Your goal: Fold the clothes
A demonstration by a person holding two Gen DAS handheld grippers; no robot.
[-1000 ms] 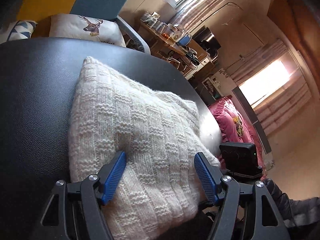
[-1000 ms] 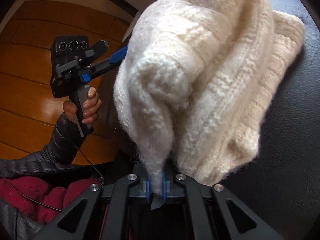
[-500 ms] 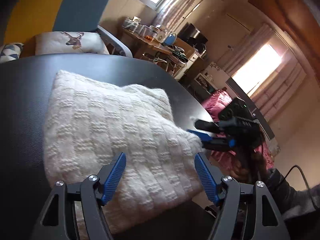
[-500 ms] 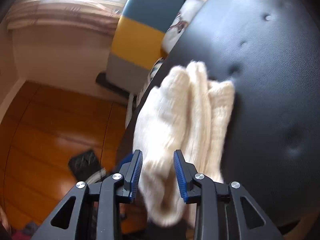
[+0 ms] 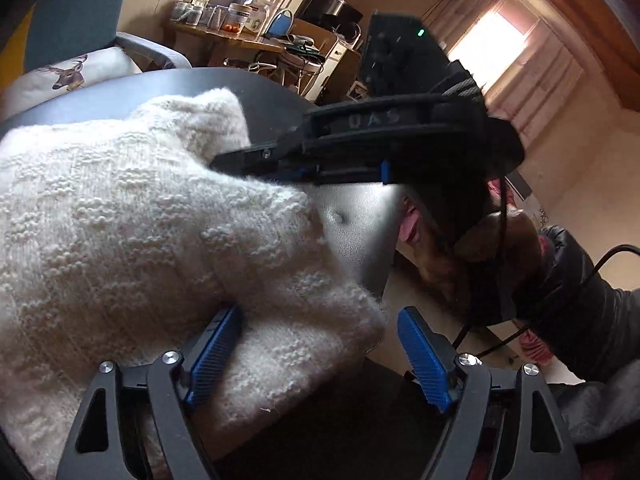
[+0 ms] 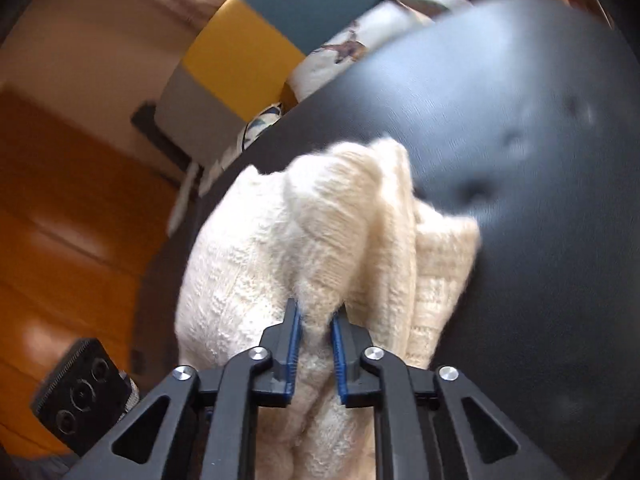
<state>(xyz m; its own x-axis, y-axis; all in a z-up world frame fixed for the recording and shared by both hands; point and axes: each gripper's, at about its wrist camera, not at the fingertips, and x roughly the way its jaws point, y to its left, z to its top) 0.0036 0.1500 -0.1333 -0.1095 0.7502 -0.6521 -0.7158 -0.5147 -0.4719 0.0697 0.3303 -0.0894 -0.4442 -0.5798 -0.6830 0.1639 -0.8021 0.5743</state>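
One cream knitted sweater (image 5: 132,216), fluffy, basket-weave textured, folded into thick layers, lying on the black padded table (image 6: 520,128); right gripper (image 6: 314,344) fingers closing on a bunched fold; left gripper (image 5: 316,354) fingers opening, spread around the near corner, ungripped.

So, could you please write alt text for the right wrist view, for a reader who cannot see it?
The right gripper is closing its blue pads on a fold of a cream knitted sweater that lies bunched on a black padded surface. Behind are a wooden floor and a chair in blue, yellow and grey.
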